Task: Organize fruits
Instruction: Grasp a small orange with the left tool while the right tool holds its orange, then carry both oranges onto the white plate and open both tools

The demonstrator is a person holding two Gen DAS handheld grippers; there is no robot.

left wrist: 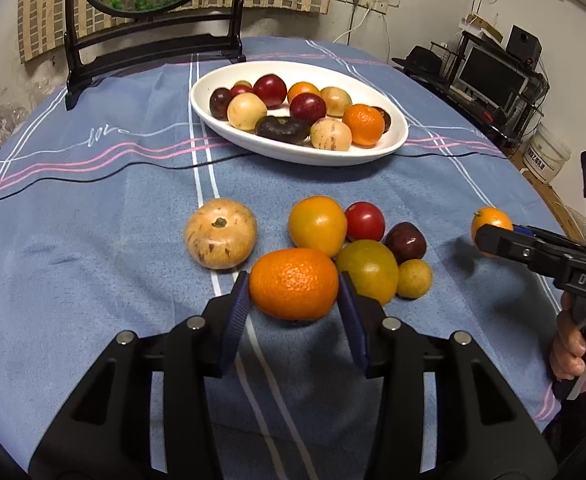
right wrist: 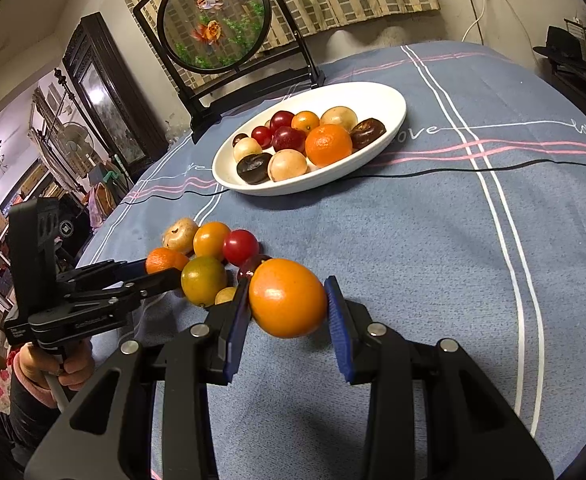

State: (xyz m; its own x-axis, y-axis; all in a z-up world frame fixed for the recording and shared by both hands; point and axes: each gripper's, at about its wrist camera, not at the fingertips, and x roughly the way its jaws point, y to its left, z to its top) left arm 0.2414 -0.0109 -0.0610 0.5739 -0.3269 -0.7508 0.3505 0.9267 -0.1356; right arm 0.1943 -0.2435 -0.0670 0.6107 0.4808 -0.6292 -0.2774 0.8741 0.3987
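My left gripper is shut on a mandarin orange, low over the blue cloth beside a cluster of loose fruits. It also shows in the right wrist view. My right gripper is shut on a smooth orange-yellow fruit, held above the cloth. It shows in the left wrist view with that fruit. A white oval plate at the back holds several fruits; it also shows in the right wrist view.
Loose on the cloth: a speckled pale melon, a yellow-orange tomato, a red tomato, a dark plum, a green-yellow citrus, a small yellow fruit. A round framed goldfish screen stands behind the plate. A black cable crosses the cloth.
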